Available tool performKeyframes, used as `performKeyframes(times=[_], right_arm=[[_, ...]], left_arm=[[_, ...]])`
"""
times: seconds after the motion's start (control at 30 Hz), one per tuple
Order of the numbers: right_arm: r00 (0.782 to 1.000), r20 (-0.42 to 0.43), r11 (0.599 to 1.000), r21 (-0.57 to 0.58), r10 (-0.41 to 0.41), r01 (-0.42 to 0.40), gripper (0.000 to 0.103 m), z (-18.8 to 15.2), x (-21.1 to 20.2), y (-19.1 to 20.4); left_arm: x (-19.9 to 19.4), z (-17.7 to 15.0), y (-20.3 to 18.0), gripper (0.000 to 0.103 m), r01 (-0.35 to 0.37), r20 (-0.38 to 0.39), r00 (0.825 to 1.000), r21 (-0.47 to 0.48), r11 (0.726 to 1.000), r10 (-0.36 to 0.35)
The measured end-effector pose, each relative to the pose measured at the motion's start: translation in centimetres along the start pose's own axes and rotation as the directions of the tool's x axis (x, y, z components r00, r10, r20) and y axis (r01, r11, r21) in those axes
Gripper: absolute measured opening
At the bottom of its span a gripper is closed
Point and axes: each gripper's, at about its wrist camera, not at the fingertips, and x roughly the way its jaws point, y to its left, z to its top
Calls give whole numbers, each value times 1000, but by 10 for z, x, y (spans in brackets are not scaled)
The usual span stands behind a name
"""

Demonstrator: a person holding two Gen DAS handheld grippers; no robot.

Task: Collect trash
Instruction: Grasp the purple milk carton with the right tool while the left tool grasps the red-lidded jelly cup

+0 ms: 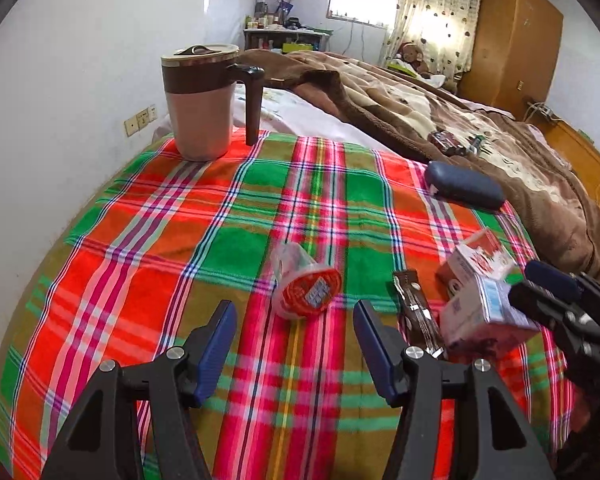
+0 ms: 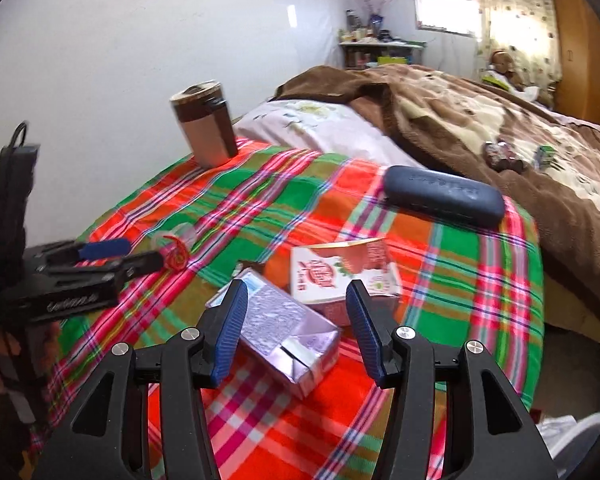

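Left gripper (image 1: 296, 340) fingers apart, toppled cup (image 1: 304, 288) just ahead, possibly yogurt

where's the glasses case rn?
Glasses case lies on the plaid cloth at its far right edge, against the brown blanket, beyond the red carton.

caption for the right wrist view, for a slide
Open right gripper straddling a purple drink carton lying on the plaid cloth, a red-and-white carton just beyond it.

Home bedroom, rumpled brown blanket (image 1: 440, 112), curtained window (image 1: 432, 20), wooden wardrobe (image 1: 516, 40)
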Motion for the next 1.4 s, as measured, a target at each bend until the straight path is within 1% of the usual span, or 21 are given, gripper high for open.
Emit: performKeyframes(times=[0.03,0.1,0.23,0.3,0.37,0.43,0.5,0.57,0.73,0.83,0.93,1.0,1.03,1.07,1.1,1.13,1.4], right_arm=[[1000,-7,1000,-14,12,-12,53,-2,1,2],[999,-23,998,-60,35,-36,53,-5,1,9],[998,-36,992,-114,52,-56,53,-8,-1,18],[996,-64,987,-141,65,-73,53,-12,-1,21],[995,-86,984,-165,47,-60,53,-15,0,24],[995,-95,983,-179,22,-39,53,-18,3,25],[995,-104,985,-170,3,-20,53,-18,4,23],[994,-112,988,-157,-9,-9,53,-18,6,21],[992,-123,996,-90,1,-12,53,-20,9,17],[993,-119,998,-64,2,-10,53,-22,10,16],[993,-119,999,-42,5,-10,53,-23,10,15],[993,-122,1000,-27,8,-11,53,-24,10,14],[992,-123,1000,-24,10,-13,51,-24,10,14],[993,-121,1000,-24,12,-15,45,-25,9,15],[993,-118,1000,-26,4,-7,42,-25,9,16],[994,-112,1000,-28,-14,11,41,-25,9,17],[995,-98,1000,19,-18,20,40,-29,4,12]], left_arm=[[1,2,-1,61,4,5,1000,2,1000,-4],[4,6,-3,68,6,9,1000,4,1000,-6],[18,14,-8,69,-3,-7,1000,13,1000,4],[25,15,-7,69,-3,-20,1000,7,1000,3],[33,15,-4,69,0,-45,999,-14,1000,-1],[35,16,-2,69,-14,-32,999,-21,1000,14],[40,18,2,69,-27,-42,999,-27,999,26],[44,18,6,69,-19,-53,998,-43,999,17],[48,13,15,69,-2,-55,999,-81,997,-2],[50,11,17,68,-6,-60,998,-82,997,1],[50,11,17,64,-12,-53,999,-83,996,7],[49,10,19,52,-12,-47,999,-88,996,8],[49,10,19,50,-19,-47,999,-84,996,15],[48,10,19,47,-25,-47,999,-80,997,21],[48,9,20,47,-22,-46,999,-82,996,18],[47,9,21,47,-18,-46,999,-84,996,14],[37,1,14,47,-5,-41,999,-61,998,3]])
